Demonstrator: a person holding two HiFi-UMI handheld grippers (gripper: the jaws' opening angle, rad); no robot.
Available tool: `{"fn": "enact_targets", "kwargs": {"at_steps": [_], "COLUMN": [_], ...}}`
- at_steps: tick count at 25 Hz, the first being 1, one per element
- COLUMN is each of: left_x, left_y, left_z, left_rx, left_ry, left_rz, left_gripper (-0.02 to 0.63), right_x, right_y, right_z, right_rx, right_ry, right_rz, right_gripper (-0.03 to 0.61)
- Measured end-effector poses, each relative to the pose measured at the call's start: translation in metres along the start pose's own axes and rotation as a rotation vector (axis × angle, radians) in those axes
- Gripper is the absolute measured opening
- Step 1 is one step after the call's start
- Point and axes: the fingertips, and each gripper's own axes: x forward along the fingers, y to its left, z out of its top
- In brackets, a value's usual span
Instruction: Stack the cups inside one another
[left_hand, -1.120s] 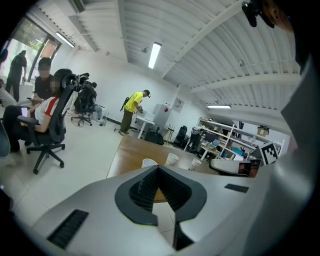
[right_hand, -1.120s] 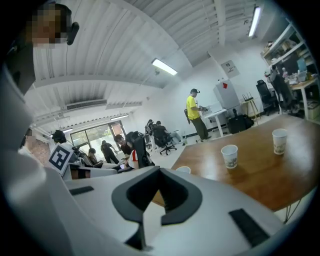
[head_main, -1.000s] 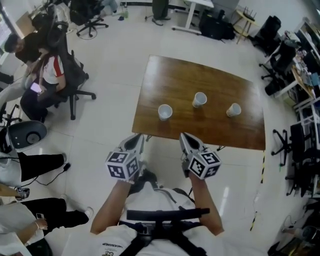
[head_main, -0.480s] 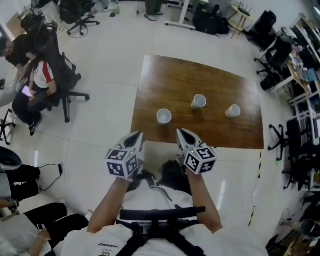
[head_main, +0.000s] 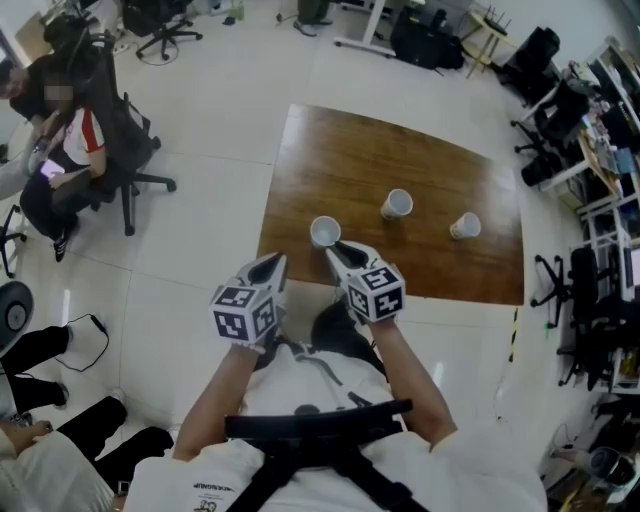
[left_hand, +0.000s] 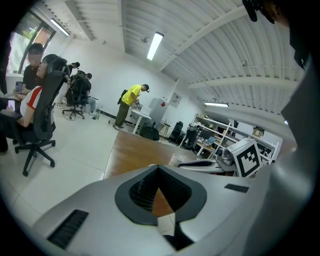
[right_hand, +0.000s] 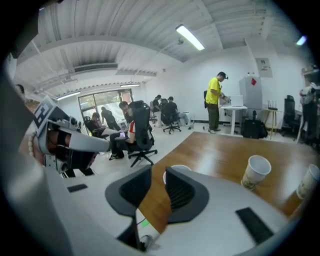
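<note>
Since the earlier frames the right gripper (head_main: 335, 250) has been carried forward from short of the table (head_main: 400, 150) to its near edge, and its fingers have just been opening, with nothing between them; the left gripper (head_main: 270, 265) has been brought a little forward as well. In the head view three white cups are seen upright and apart in a loose row on the wooden table: the left cup (head_main: 324, 231) close to the near edge, the middle cup (head_main: 397, 204) further in, and the right cup (head_main: 466, 225) towards the right side. The right gripper's tips are seen just beside the left cup, while the left gripper is held over the floor, short of the table's edge. In the left gripper view its fingers (left_hand: 142, 187) are seen drawn together at the tips, with nothing held; the right gripper and the left cup (left_hand: 176, 159) show beyond them to the right. In the right gripper view its fingers (right_hand: 182, 192) stand apart, bare wood showing through the gap, and the rim of the left cup (right_hand: 177, 168) shows just past the tips; whether it is touched cannot be told. The middle cup (right_hand: 256, 171) and the right cup (right_hand: 307, 182) stand further off to the right.
</note>
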Motion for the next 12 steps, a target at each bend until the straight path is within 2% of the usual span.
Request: {"fn": "enact_targets", "kwargs": {"at_steps": [7,12], "left_x": [0.005,0.002], "left_y": [0.002,0.011], "left_z": [0.001,-0.003], "left_rx": [-0.017,-0.038], "left_ry": [-0.011,-0.013], "left_rz": [0.026,0.054], "left_gripper": [0.0,0.0], "right_x": [0.035,0.058], "right_y": [0.004,0.005], "right_z": [-0.01,-0.023], "right_rx": [-0.163,-0.242], "right_ry": [0.124,0.204], "right_rz": [0.039,0.05], "right_gripper": [0.119,0.118]}}
